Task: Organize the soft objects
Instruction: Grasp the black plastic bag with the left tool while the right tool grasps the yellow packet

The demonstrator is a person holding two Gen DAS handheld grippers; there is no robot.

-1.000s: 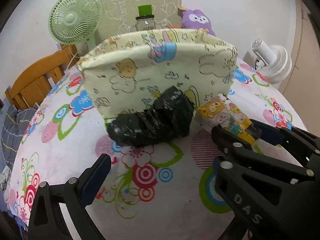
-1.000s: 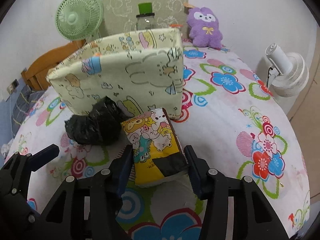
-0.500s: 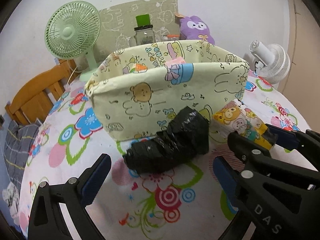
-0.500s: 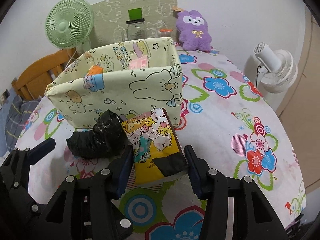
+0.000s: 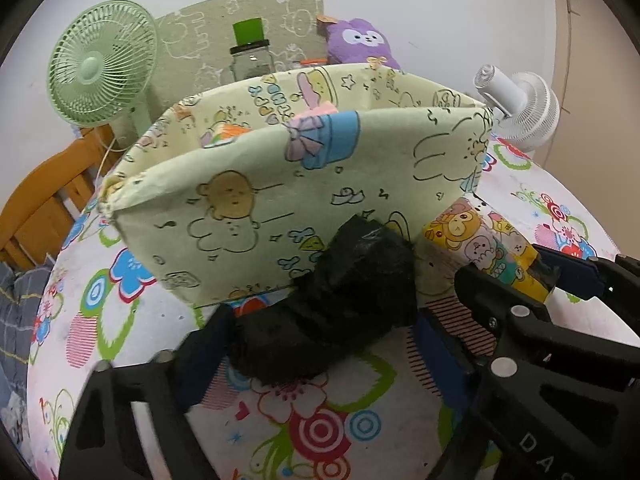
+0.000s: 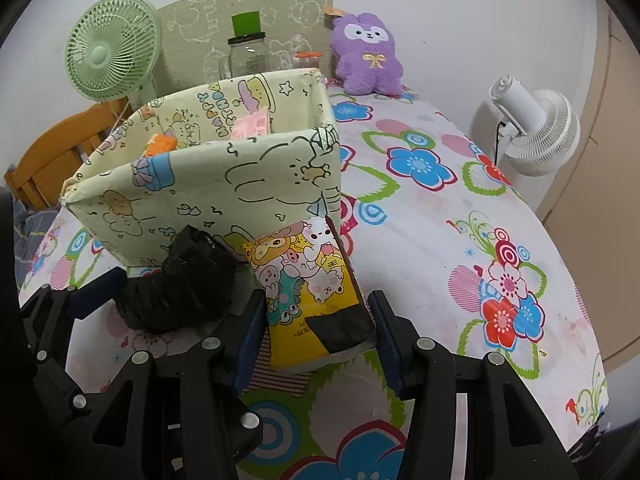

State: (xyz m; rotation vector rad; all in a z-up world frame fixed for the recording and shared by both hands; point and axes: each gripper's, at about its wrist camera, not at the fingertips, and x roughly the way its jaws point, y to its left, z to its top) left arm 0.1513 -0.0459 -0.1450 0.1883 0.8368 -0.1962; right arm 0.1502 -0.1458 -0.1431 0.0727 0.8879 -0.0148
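A crumpled black plastic bundle (image 5: 340, 304) lies on the flowered tablecloth, against the front wall of a pale yellow cartoon-print fabric basket (image 5: 260, 208). My left gripper (image 5: 324, 320) straddles the bundle and its jaws are closing; the pads sit at its two ends without a clear squeeze. In the right wrist view the bundle (image 6: 180, 288) lies left of a yellow cartoon-print packet (image 6: 308, 276). My right gripper (image 6: 316, 304) is shut on that packet's lower end. The packet leans toward the basket (image 6: 224, 192), which holds an orange item (image 6: 162, 144) and a pink one (image 6: 250, 124).
Behind the basket stand a green fan (image 6: 112, 48), a glass jar with a green lid (image 6: 246, 52) and a purple plush (image 6: 368, 56). A white fan (image 6: 536, 128) stands off the table's right edge. A wooden chair (image 6: 60, 144) is at the left.
My left gripper came forward over the black bundle, and its wide jaws have narrowed around it. The right gripper kept its hold on the packet and barely moved.
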